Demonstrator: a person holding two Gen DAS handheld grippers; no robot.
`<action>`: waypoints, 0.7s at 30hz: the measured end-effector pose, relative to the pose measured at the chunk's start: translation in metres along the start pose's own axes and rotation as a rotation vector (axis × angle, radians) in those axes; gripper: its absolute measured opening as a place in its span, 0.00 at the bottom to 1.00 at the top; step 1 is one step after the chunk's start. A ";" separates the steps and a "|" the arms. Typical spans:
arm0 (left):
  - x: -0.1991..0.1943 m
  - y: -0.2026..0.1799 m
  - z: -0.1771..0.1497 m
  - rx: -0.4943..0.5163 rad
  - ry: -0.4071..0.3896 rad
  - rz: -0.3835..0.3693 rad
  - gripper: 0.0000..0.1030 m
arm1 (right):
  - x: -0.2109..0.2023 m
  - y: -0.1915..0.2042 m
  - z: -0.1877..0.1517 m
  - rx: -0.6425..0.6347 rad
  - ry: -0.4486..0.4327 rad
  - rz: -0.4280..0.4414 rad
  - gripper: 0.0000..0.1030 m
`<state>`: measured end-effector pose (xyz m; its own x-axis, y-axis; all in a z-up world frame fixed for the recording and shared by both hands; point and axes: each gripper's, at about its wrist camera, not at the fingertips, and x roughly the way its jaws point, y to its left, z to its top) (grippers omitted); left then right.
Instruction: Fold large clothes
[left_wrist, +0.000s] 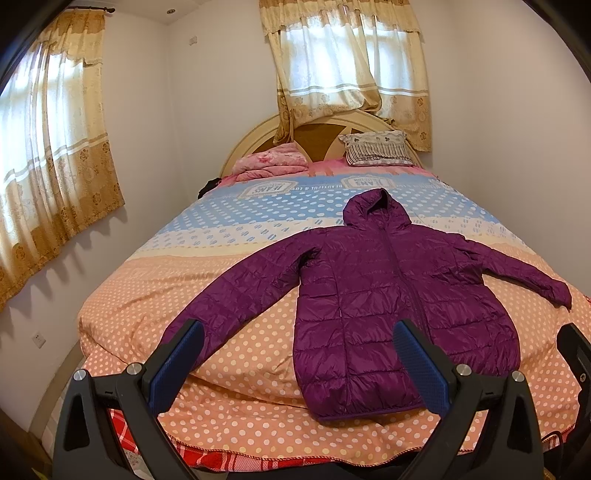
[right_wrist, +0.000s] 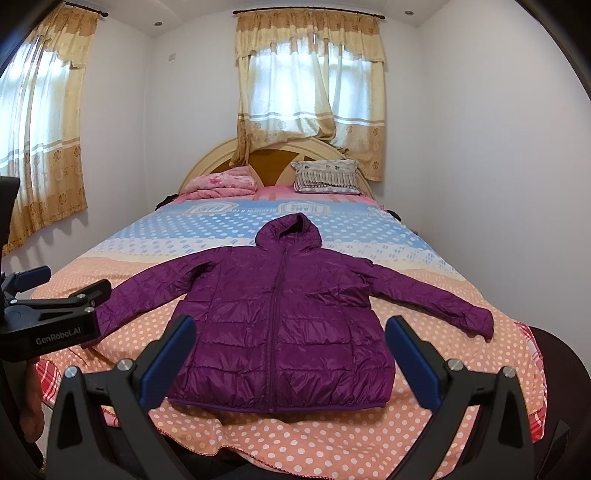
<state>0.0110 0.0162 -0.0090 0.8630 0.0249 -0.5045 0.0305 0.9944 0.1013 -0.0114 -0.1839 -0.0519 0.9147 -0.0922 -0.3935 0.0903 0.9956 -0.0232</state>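
A purple quilted hooded jacket lies flat, zipped, front up on the bed, hood toward the headboard, both sleeves spread out to the sides. My left gripper hovers open above the foot of the bed, its left pad over the jacket's left sleeve cuff and its right pad over the hem. My right gripper is also open, held over the jacket's lower body, nothing between its fingers. The left gripper shows at the left edge of the right wrist view.
The bed has an orange polka-dot and blue cover. A folded pink blanket and a patterned pillow lie by the headboard. Curtained windows are behind and at left. White walls flank the bed on both sides.
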 end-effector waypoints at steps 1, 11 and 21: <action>0.000 0.001 0.000 0.000 -0.001 0.000 0.99 | 0.000 0.000 -0.001 0.000 0.000 0.001 1.00; 0.000 -0.004 0.000 0.004 0.000 0.005 0.99 | 0.000 0.001 -0.002 -0.002 0.002 0.000 1.00; 0.000 -0.005 0.000 0.004 -0.002 0.008 0.99 | 0.000 0.001 0.000 -0.002 0.003 0.000 1.00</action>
<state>0.0108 0.0115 -0.0091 0.8642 0.0322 -0.5020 0.0261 0.9938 0.1085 -0.0111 -0.1829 -0.0522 0.9135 -0.0924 -0.3962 0.0898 0.9956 -0.0252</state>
